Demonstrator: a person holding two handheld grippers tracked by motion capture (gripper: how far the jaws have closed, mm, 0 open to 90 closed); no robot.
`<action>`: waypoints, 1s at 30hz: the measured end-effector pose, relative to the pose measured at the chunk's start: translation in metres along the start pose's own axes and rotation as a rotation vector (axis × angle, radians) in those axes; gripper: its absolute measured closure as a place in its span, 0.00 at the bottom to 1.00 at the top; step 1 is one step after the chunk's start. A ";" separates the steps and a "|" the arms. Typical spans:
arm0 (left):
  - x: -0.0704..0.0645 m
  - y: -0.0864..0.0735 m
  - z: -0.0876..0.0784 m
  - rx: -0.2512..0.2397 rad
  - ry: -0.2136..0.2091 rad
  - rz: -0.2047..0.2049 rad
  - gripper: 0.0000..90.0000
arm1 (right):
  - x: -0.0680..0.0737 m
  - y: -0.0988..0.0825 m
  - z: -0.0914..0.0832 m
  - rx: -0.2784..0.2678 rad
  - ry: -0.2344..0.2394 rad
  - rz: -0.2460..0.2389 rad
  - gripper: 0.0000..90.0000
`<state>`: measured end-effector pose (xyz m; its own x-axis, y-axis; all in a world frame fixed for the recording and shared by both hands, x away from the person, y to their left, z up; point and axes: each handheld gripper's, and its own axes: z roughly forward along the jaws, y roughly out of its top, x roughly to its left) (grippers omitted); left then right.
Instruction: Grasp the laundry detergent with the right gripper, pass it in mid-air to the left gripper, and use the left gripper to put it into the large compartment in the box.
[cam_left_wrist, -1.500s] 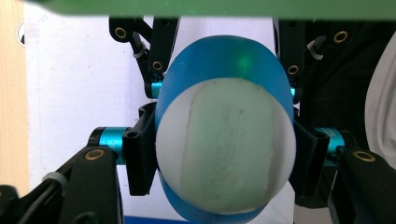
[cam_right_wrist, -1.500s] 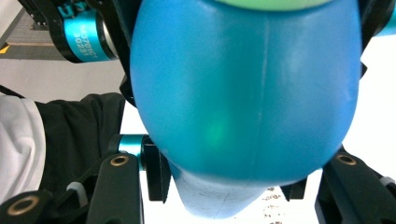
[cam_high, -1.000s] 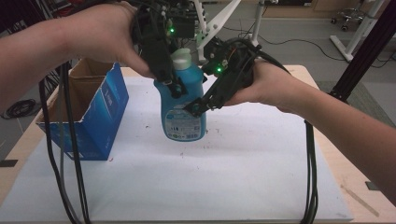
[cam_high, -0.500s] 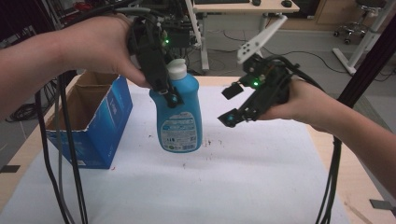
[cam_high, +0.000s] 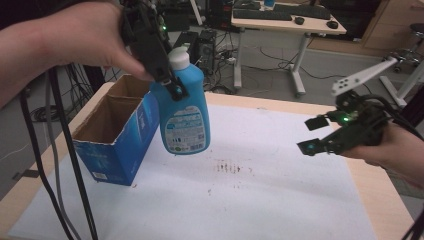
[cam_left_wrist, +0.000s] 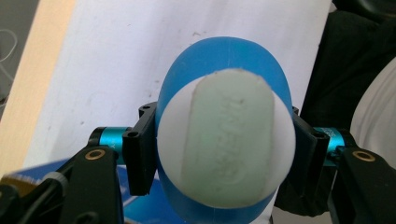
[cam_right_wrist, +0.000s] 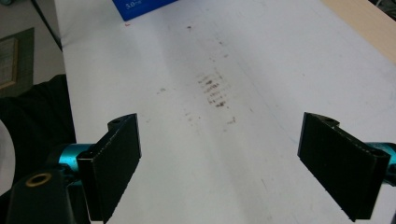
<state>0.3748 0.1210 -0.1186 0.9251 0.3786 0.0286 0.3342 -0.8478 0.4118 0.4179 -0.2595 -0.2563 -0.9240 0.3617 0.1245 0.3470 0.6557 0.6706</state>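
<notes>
Blue bottle (cam_high: 184, 111) clamped at neck in left gripper (cam_high: 170, 85), off table

Right gripper view, top of frame, left of centre: white "5.0" legible on the blue box (cam_right_wrist: 142, 8); the rest of that line is cut off. High view: bottle label (cam_high: 186, 131) and box print too small to read. Left gripper view: embossed cap (cam_left_wrist: 226, 140) lettering illegible.
</notes>
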 end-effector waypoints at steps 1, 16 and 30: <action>0.002 -0.004 -0.005 -0.006 0.008 -0.019 0.42 | -0.004 -0.005 -0.003 -0.001 -0.009 0.016 0.14; 0.041 -0.075 -0.079 -0.046 0.260 -0.377 0.42 | -0.040 -0.043 -0.026 0.030 -0.140 0.151 0.14; 0.057 -0.101 -0.069 0.020 0.317 -0.476 0.42 | -0.050 -0.052 -0.030 0.055 -0.171 0.173 0.14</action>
<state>0.3817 0.2540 -0.0954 0.5736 0.8107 0.1176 0.7069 -0.5624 0.4289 0.4415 -0.3315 -0.2757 -0.8111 0.5753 0.1052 0.5102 0.6080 0.6083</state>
